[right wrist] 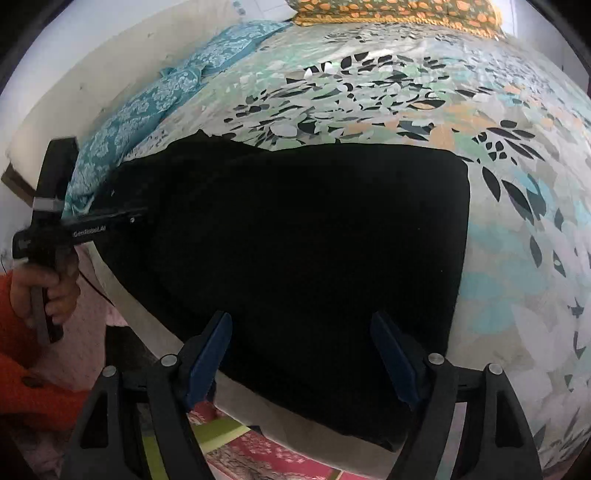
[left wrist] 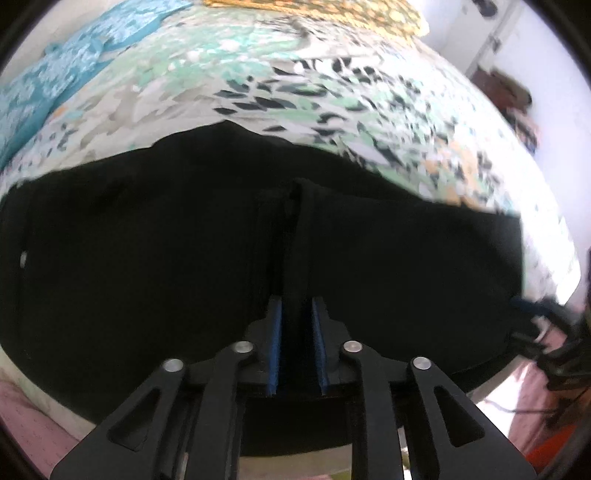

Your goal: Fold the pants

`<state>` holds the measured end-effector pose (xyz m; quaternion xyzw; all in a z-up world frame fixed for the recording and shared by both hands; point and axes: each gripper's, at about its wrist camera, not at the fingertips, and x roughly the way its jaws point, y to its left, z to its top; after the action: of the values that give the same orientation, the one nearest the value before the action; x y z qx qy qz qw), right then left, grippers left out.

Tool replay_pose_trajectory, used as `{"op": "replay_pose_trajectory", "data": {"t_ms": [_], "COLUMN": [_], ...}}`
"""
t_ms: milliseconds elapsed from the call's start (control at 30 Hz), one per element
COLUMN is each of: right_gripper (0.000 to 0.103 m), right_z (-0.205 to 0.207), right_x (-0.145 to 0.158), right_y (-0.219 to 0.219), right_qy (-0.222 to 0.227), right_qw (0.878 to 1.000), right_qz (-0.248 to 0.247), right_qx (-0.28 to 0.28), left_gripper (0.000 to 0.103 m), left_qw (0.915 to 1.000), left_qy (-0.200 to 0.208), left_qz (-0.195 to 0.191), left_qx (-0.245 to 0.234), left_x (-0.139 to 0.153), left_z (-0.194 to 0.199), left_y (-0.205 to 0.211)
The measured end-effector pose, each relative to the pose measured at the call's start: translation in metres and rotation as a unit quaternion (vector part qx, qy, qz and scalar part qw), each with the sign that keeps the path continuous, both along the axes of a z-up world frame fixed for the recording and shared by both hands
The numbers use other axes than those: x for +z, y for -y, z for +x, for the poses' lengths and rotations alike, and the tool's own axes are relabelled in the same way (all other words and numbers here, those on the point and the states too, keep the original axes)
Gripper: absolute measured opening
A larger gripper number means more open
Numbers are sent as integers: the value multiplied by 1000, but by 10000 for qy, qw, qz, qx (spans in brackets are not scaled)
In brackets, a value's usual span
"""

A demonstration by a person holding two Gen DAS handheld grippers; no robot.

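Observation:
The black pants [left wrist: 147,258] lie folded on a leaf-patterned bed sheet [left wrist: 332,92]. My left gripper [left wrist: 297,306] is shut on a ridge of the pants' fabric pinched between its blue pads. In the right wrist view the pants [right wrist: 295,240] form a broad dark slab near the bed's front edge. My right gripper [right wrist: 301,332] is open, its jaws wide apart just above the near edge of the pants, holding nothing. The left gripper [right wrist: 144,214] shows at the left of that view, held by a hand, its tips against the pants.
A teal patterned cloth [right wrist: 147,110] lies along the bed's left side by the wall. An orange-flowered pillow [right wrist: 399,11] sits at the head of the bed. The mattress edge [right wrist: 155,325] runs below the pants, with a pink and red floor mat [right wrist: 266,458] beneath.

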<state>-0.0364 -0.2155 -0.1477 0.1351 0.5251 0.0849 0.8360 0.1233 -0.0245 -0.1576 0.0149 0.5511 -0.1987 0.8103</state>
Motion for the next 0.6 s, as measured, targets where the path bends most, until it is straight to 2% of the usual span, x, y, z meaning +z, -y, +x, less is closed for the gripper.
{"op": "replay_pose_trajectory", "data": {"t_ms": [33,67,100,167,233,300,400,433,500,567,600], "right_gripper": [80,80,80,81,83,85,87,86,85,85,85], "right_z": [-1,-3,-4,-5,-5,-5,-4,-3,-2,-4,-1], "right_x": [-1,-1,-1,0,-1,-1,0,2,17,45,54], "right_y": [2,2,2,0,-1,-4,-8,-8,0,19,28], "right_qy": [16,49,73,68,72,72,66,49,133,651,791], "right_qw": [10000,10000,10000,10000,10000,9999,9999,9998,9999,9966,9947], "right_qz": [39,61,50,-6,-13,-68,-151,-159,37,334,370], "right_qx": [-19,-35,-36,-21,-11,12,46,57,-13,-378,-538], "left_gripper": [52,64,67,67,67,70,74,74,69,79,81], "left_qw": [9999,9991,9973,9945,9926,9921,9928,9933,9947,9947,9953], "left_qy": [54,206,451,780,1043,1192,1064,932,580,741,674], "left_qz": [-40,-52,-40,-51,-237,-363,-62,176,608,528,543], "left_qx": [158,371,581,691,567,173,-542,-661,-599,-478,-431], "left_x": [4,11,20,34,46,49,28,13,-17,-22,-24], "left_z": [1,2,1,1,-5,-13,-11,-6,4,2,2], "left_y": [-6,-12,-18,-20,-12,6,40,48,49,41,38]}}
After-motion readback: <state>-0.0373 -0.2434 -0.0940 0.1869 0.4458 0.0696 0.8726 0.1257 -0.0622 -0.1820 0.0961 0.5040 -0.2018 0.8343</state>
